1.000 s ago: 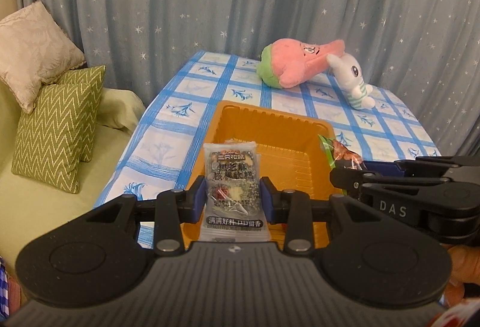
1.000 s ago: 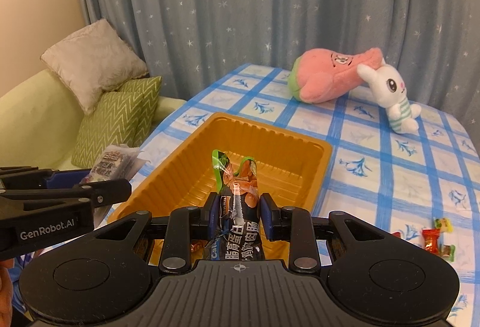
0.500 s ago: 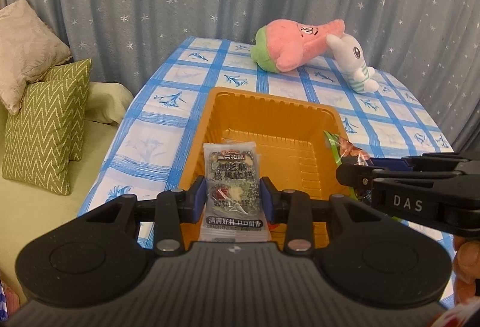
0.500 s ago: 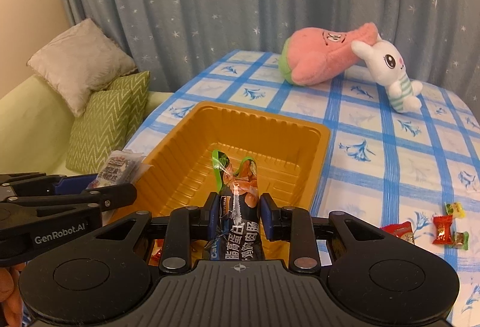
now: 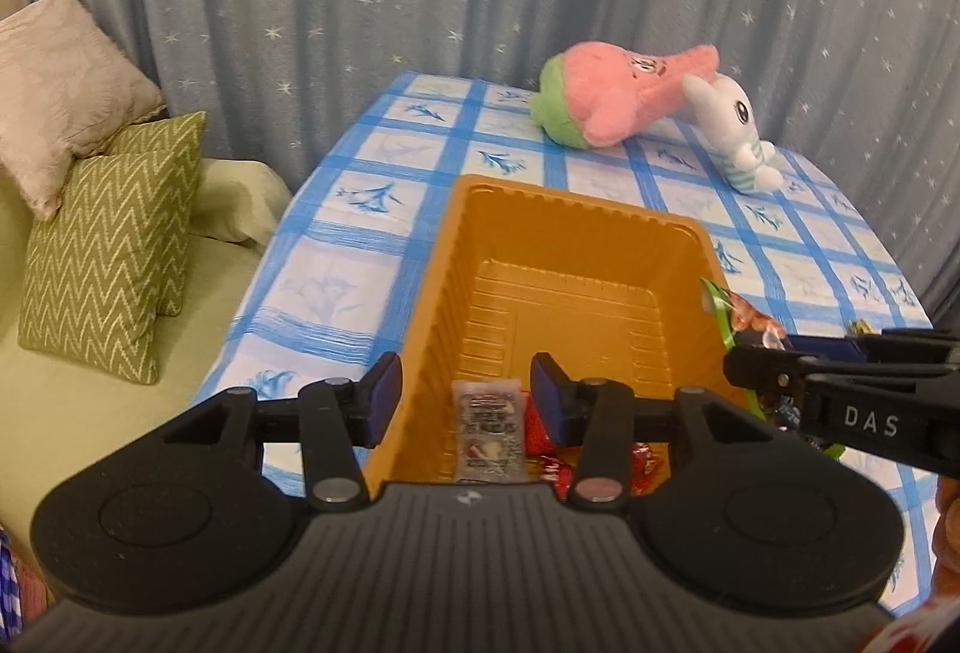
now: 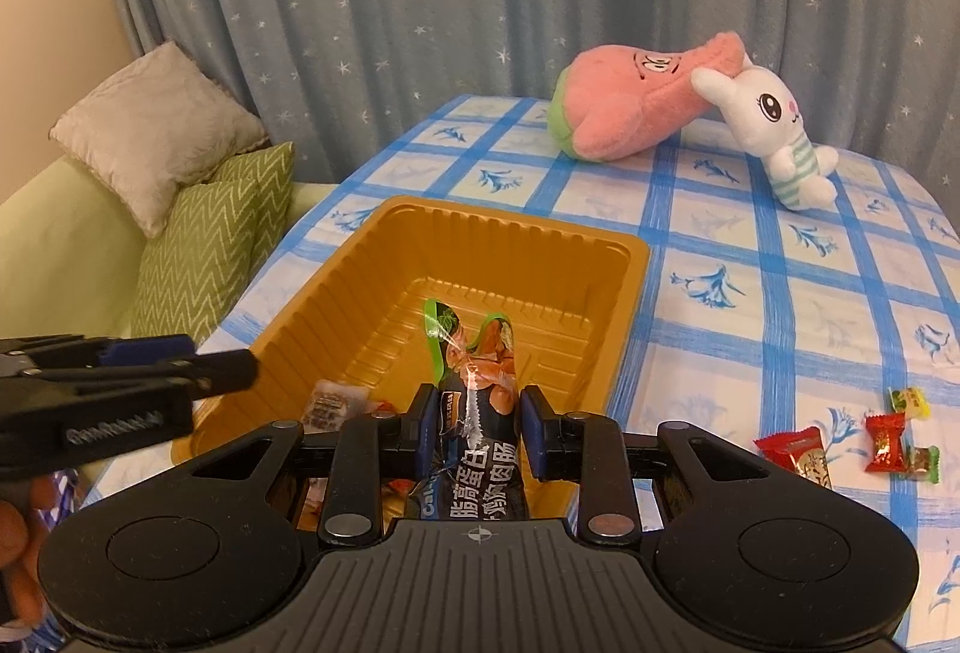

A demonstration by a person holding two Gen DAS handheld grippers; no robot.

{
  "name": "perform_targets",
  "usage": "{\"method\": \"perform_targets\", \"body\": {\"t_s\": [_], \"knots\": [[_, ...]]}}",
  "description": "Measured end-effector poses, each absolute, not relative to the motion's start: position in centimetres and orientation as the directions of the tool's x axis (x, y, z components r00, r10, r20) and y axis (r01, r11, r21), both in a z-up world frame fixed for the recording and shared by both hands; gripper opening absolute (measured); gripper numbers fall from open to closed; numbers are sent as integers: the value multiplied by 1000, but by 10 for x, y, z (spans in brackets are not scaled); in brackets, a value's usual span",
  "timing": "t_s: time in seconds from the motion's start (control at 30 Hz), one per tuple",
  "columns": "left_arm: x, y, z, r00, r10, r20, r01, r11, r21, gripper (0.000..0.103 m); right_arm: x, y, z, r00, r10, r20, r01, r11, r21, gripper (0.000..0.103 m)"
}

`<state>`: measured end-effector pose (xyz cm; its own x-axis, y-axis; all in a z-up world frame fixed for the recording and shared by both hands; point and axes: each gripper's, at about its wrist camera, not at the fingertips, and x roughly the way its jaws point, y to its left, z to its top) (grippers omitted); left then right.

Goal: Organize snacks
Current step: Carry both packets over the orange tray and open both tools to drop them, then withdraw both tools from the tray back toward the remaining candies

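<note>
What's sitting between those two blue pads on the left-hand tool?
In the left wrist view, a small clear snack packet lies in the orange tray between the opening left gripper pads, which no longer touch it.

One orange tray sits toward the counter's left edge. Two plush toys lie at the far edge: one pink and one white rabbit. Three small wrapped candies lie loose near the counter's right edge: one green and two red. One grey snack packet lies in the tray's near end, beside some red wrapped sweets too hidden to count. One dark sausage packet shows. Three cushions rest on the sofa beside the counter: one beige and two green zigzag. Two grippers are in view.
</note>
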<state>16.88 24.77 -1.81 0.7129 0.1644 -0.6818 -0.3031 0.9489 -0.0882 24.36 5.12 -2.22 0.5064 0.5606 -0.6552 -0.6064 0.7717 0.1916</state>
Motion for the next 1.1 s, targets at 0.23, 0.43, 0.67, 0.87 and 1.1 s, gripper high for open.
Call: {"method": "perform_targets", "body": {"t_s": [0.23, 0.43, 0.67, 0.87, 1.1], "knots": [[160, 249, -12, 718, 162, -677, -312, 944, -105, 43, 240, 53, -19, 501, 569, -653, -613, 765, 197, 30], [158, 245, -12, 720, 155, -677, -306, 946, -110, 43, 237, 54, -20, 495, 569, -656, -616, 763, 197, 30], [157, 247, -12, 718, 156, -678, -309, 945, -110, 43, 237, 57, -25, 491, 567, -662, -611, 765, 203, 30], [151, 250, -11, 718, 163, -676, -317, 942, -109, 45, 241, 54, -26, 474, 597, -648, -606, 755, 253, 39], [142, 243, -3, 727, 161, -667, -316, 942, -116, 49, 235, 23, -16, 521, 577, -629, -551, 790, 268, 57]]}}
